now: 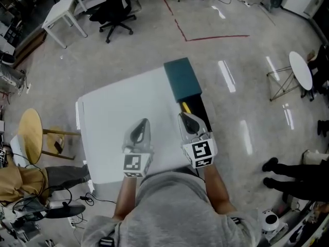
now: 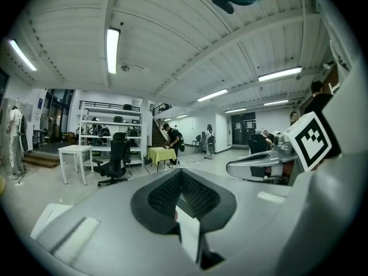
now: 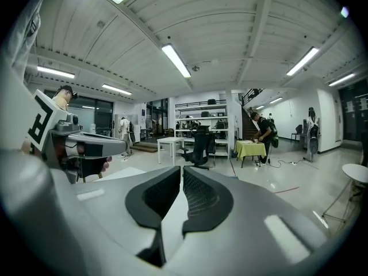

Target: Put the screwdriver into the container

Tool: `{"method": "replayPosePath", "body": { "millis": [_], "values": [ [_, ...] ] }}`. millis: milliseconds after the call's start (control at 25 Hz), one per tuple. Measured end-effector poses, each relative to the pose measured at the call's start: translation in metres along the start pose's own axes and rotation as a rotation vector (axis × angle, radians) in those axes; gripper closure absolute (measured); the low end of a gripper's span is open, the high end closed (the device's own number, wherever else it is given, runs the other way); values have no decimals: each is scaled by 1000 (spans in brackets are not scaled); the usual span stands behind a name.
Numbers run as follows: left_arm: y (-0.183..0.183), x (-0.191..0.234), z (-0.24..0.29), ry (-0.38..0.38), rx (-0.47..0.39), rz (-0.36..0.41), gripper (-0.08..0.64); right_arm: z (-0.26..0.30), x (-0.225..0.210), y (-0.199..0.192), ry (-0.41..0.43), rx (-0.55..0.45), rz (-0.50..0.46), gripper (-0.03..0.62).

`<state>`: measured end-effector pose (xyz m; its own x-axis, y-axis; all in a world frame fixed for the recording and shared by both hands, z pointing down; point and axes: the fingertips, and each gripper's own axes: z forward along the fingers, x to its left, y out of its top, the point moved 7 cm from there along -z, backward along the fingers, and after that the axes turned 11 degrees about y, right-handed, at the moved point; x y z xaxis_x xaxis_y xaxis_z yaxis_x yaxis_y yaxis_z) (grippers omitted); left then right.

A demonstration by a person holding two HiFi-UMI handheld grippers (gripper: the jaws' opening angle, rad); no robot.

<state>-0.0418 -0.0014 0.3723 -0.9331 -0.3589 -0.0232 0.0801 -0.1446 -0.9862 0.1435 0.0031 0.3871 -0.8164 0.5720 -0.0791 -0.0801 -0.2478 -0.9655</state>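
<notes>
Only the head view shows the white table (image 1: 118, 117). On it the screwdriver (image 1: 185, 107) is seen as a yellow handle at the right edge, just beside the teal container (image 1: 182, 78). The gripper views show only the room beyond. The left gripper (image 1: 140, 130) and right gripper (image 1: 189, 122) are held side by side above the table, jaws closed together, nothing gripped.

One white table (image 1: 118, 122). Along its right edge, one long container (image 1: 181, 78), teal at the far end and black at the near end. One screwdriver (image 1: 186, 107) with a yellow handle, by that same edge. Two grippers: one left gripper (image 1: 142, 126), one right gripper (image 1: 188, 121). On the floor around: one black chair on wheels (image 1: 117, 12), one white desk (image 1: 64, 9), one round wooden stool (image 1: 31, 135), one round white side table (image 1: 300, 70).
</notes>
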Motion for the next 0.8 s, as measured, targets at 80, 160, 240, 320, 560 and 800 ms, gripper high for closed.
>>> {"method": "replayPosePath", "body": {
  "millis": [80, 160, 240, 320, 560, 800],
  "values": [
    [-1, 2, -5, 10, -5, -3, 548, 0, 6, 1, 11, -11, -8, 574],
    [-5, 6, -8, 16, -8, -5, 549, 3, 11, -1, 17, -18, -14, 578],
    [-6, 8, -10, 18, -16, -1, 548, 6, 15, -3, 22, -17, -21, 589],
    [-3, 8, -12, 22, -21, -2, 549, 7, 17, -5, 29, -14, -26, 589],
    [-7, 1, -19, 28, -19, -7, 548, 4, 20, -6, 46, -12, -42, 589],
    [-7, 1, -23, 32, -18, -8, 549, 2, 23, -4, 51, -1, -58, 589]
  ]
}}
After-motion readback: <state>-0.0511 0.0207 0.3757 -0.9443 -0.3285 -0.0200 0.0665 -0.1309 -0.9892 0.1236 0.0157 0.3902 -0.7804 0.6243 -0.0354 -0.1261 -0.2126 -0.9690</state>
